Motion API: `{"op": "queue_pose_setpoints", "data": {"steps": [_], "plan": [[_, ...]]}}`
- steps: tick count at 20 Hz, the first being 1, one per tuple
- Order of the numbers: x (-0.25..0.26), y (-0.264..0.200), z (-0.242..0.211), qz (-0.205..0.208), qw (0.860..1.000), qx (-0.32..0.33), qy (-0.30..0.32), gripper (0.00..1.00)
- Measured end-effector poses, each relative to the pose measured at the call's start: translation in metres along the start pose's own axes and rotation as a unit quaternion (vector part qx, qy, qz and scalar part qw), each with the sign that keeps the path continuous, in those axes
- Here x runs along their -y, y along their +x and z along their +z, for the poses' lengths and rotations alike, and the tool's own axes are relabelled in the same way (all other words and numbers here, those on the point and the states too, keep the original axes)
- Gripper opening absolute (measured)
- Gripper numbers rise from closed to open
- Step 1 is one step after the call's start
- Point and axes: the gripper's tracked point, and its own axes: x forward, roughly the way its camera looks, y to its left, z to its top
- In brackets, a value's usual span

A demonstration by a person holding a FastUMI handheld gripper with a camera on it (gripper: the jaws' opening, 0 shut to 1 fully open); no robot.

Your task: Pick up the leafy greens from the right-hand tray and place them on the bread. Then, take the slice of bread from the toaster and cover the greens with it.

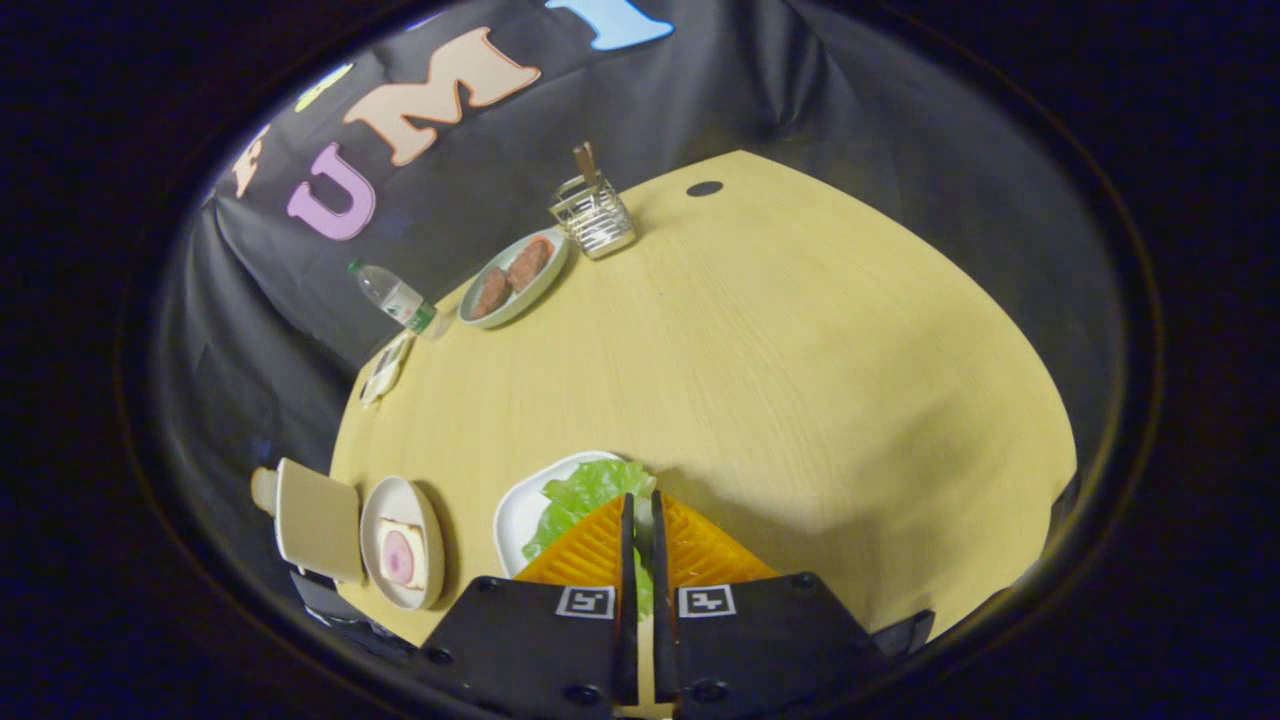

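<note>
Greens (585, 492), a ruffled leaf of lettuce, lie on a white tray (520, 515) right at the fingers: the leaf spreads out past the fingertips and a strip of it shows down the narrow slit between the two fingers. The gripper (640, 505) has its fingers drawn almost together, with only that thin gap left, and the leaf seems pinched in it, though the fingers hide the contact itself.

Just beside the tray stands a small round plate (402, 500) carrying a slice of bread (402, 555) with a pink round piece on top. Next to that plate, at the table's rim, sits a pale boxy toaster (315, 520).

Well beyond the fingers, near the far rim of the light wooden table (800, 380), an oval dish (515, 283) holds two brown pieces. A wire holder (593, 215) with a stick in it stands close beside the dish, and a clear bottle (395, 297) lies tilted on its other side. Black cloth walls in the booth behind the table.
</note>
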Motion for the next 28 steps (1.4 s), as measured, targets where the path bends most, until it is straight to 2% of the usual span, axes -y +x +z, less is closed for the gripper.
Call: {"op": "queue_pose_setpoints", "data": {"steps": [7, 12, 16, 24, 28], "plan": [[-0.052, -0.029, 0.02, 0.055, 0.997, 0.033, 0.03, 0.09], [-0.099, -0.056, 0.038, 0.103, 0.99, 0.063, 0.066, 0.09], [-0.144, -0.075, 0.04, 0.135, 0.986, 0.077, 0.067, 0.09], [-0.252, -0.07, -0.012, 0.206, 0.975, 0.043, 0.076, 0.09], [-0.295, -0.055, -0.047, 0.226, 0.969, 0.015, 0.095, 0.09]]}}
